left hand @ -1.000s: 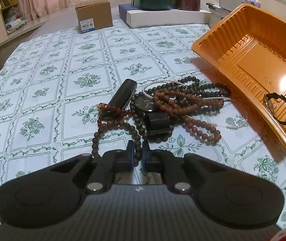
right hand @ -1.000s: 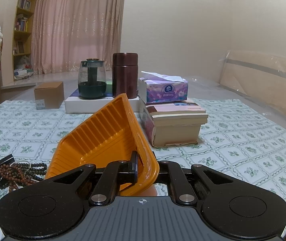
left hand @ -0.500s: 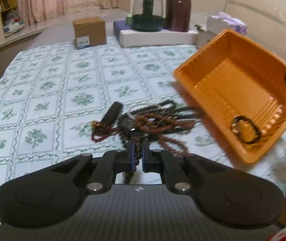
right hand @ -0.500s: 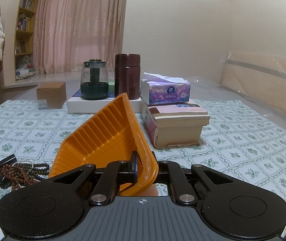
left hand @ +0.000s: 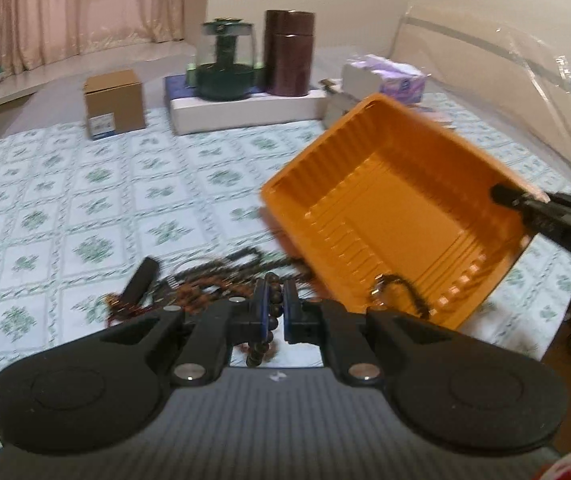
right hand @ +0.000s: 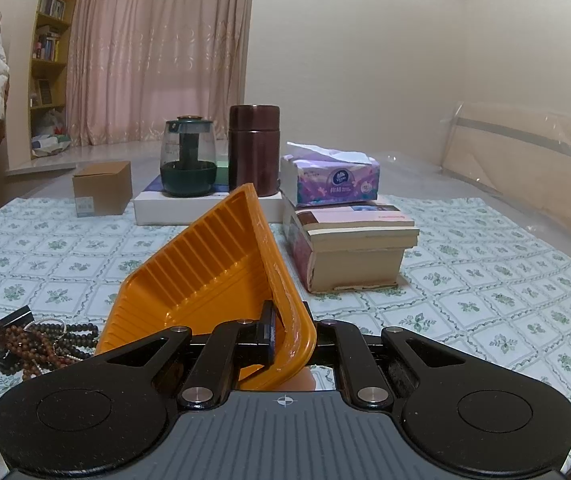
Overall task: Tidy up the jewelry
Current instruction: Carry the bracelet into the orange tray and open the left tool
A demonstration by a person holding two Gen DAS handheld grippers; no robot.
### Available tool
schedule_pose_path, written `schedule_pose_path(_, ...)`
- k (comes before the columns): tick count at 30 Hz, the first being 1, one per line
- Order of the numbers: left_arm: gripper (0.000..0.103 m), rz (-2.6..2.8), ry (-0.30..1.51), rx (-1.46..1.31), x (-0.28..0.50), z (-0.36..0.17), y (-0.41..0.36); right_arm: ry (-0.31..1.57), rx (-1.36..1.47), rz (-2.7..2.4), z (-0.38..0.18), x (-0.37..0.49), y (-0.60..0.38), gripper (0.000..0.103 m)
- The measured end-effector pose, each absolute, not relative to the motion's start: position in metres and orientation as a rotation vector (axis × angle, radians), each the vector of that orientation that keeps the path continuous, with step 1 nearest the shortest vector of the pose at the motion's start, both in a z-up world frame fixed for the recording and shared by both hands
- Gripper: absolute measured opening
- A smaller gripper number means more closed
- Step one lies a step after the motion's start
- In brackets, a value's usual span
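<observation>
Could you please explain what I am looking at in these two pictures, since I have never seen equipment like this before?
There is no robot here: a person holds a two-finger gripper in each hand, and each gripper carries a wide-angle camera looking forward along its fingers. The black shape at the bottom of each picture is the gripper itself.

In the left camera's picture, the left gripper is shut on a dark bead strand. More bead jewelry lies piled on the patterned tablecloth.

In the right camera's picture, the right gripper pinches the rim of an orange tray, holding it tilted. One dark bracelet already lies inside the tray.

A teapot, a brown canister, a tissue box, books and a cardboard box stand behind.
</observation>
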State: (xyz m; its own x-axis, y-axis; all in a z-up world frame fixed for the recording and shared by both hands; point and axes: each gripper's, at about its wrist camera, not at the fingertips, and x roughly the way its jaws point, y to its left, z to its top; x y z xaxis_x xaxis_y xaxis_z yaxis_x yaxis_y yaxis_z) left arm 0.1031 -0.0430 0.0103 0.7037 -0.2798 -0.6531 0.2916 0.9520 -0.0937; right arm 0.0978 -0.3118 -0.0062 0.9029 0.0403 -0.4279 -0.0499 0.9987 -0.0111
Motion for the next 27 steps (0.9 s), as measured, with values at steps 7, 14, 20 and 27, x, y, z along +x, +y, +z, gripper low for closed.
schedule_pose_path(7,0.006,-0.42,0.697,-0.012,0.117,0.02,-0.078,0.442,-0.021,0.046,-0.007,0.098,-0.312,0.01)
schedule_pose_path(14,0.006,-0.514,0.7,-0.053,0.13,0.017,-0.112,0.449,-0.01,0.046,-0.009,0.097,-0.314,0.01)
schedule_pose_path(20,0.006,-0.589,0.707,-0.098,0.136,0.011,-0.133,0.452,-0.004,0.045,-0.009,0.097,-0.315,0.01)
schedule_pose_path(27,0.009,-0.619,0.748,-0.1,0.135,-0.005,-0.145,0.458,0.003,0.042,-0.009,0.097,-0.317,0.01)
